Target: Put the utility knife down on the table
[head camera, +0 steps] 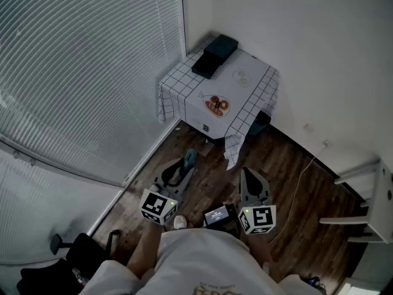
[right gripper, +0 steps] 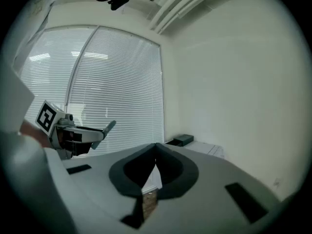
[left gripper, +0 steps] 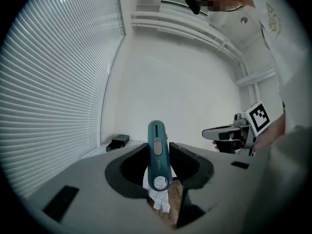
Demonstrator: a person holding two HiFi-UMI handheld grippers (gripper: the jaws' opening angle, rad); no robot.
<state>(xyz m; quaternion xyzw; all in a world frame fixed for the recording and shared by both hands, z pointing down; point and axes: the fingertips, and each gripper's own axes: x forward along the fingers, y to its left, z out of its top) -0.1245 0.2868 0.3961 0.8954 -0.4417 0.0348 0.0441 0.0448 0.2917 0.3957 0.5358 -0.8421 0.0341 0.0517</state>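
In the head view I stand on the wooden floor, a few steps from a small table (head camera: 248,101) draped in a white checked cloth. My left gripper (head camera: 186,163) is shut on a teal utility knife (head camera: 190,158), held about level and pointing toward the table. In the left gripper view the knife (left gripper: 157,152) stands upright between the dark pads, its rounded end past the fingertips of my left gripper (left gripper: 159,147). My right gripper (head camera: 247,174) hangs beside it, shut and empty. Its tips meet in the right gripper view (right gripper: 156,146), where the left gripper (right gripper: 90,133) shows at left.
A black box (head camera: 215,55) lies at the table's far corner, and a printed picture (head camera: 217,105) marks the cloth. Window blinds (head camera: 86,72) fill the left side. A white frame (head camera: 368,208) stands at the right, and a thin cable (head camera: 301,180) runs over the floor.
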